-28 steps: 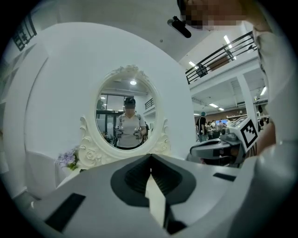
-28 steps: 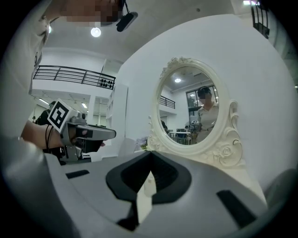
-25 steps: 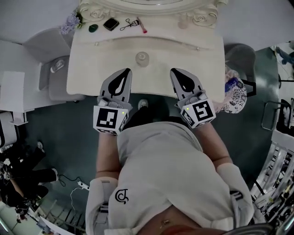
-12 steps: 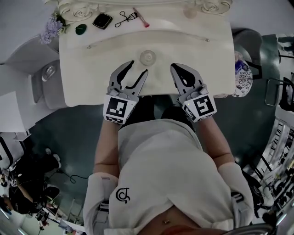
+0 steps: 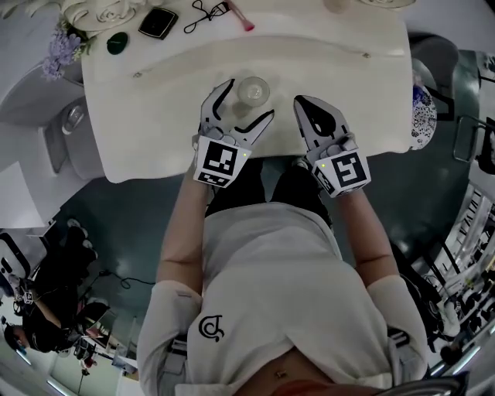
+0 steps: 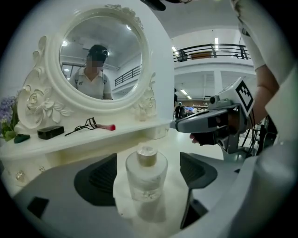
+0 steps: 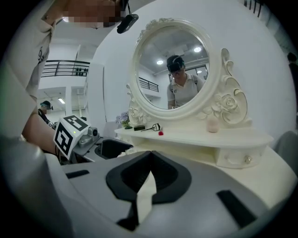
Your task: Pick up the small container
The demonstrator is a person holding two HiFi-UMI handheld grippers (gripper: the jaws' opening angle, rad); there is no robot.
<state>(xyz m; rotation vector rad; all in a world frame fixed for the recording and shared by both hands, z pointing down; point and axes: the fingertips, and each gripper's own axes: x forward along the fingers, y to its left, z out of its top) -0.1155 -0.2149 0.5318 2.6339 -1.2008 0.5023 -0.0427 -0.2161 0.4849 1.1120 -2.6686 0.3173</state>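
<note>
The small container (image 5: pixel 253 88) is a frosted bottle with a pale gold cap, standing upright on the white vanity table (image 5: pixel 155 116). My left gripper (image 5: pixel 248 102) reaches over the table's front edge with one jaw on each side of it. Its jaws are opening. In the left gripper view the container (image 6: pixel 145 186) stands between the dark pads (image 6: pixel 99 180), with a gap on both sides. My right gripper (image 5: pixel 303 105) is shut with nothing in it, just right of the container; its jaws meet in the right gripper view (image 7: pixel 149 163).
A raised shelf at the table's back carries a black compact (image 5: pixel 158 23), a green item (image 5: pixel 117 42), an eyelash curler (image 5: pixel 205 8) and a pink-tipped item (image 5: pixel 246 23). Purple flowers (image 5: pixel 58 46) stand at its left end. An ornate oval mirror (image 6: pixel 100 60) rises behind.
My left gripper has moved forward over the table and gone from shut to wide open around the container. The right gripper has moved forward a little and stayed shut.
</note>
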